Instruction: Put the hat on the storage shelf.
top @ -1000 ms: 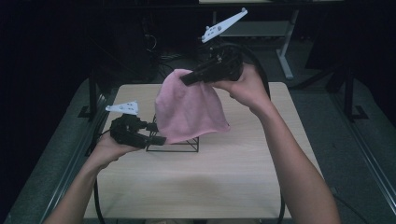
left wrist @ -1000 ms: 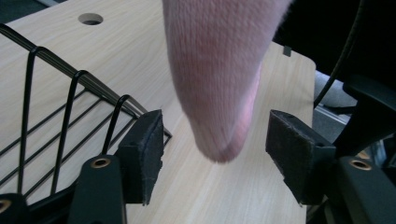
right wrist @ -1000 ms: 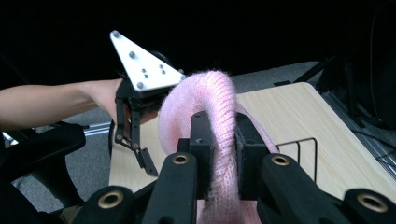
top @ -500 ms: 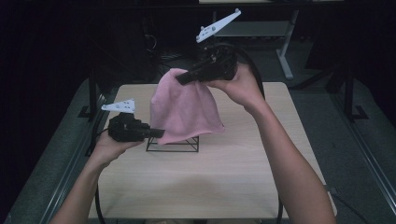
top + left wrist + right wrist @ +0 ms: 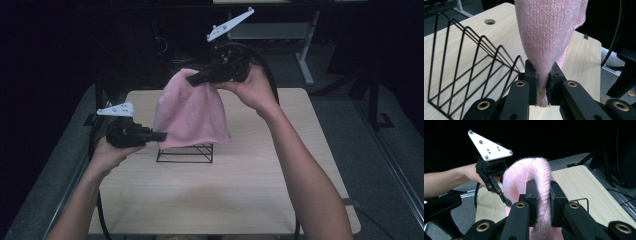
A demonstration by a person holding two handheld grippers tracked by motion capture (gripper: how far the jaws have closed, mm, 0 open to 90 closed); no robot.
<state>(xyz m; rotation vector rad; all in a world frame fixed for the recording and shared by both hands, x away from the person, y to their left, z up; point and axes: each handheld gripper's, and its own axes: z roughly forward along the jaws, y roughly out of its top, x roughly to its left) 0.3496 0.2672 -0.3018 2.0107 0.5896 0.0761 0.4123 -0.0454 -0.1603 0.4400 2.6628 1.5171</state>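
Left tongs: positioned at the 9 o'clock side of the bench in the high view, held level in the person's left hand, with the grey three-cornered plate on top. The jaws have just been closing and now pinch the lower left edge of the pink knitted cloth. In the left gripper view the cloth narrows downward into the gap of the left tongs, and both pads press on the knit.

Wire rack: a black frame standing on the bench directly under the cloth, just to the right of the left tongs. In the left gripper view the rack shows a row of triangular dividers at 9 o'clock of the jaws. The cloth's hem hangs in front of the rack's top; contact cannot be determined.

Pink knitted cloth: suspended above the bench centre, hanging from its top corner at 12 o'clock and spreading wider toward the hem.

Right tongs: raised at 1 o'clock of the cloth, held in the right hand, clamped narrow on the cloth's top corner. In the right gripper view the knit bulges over and between the pads of the right tongs.
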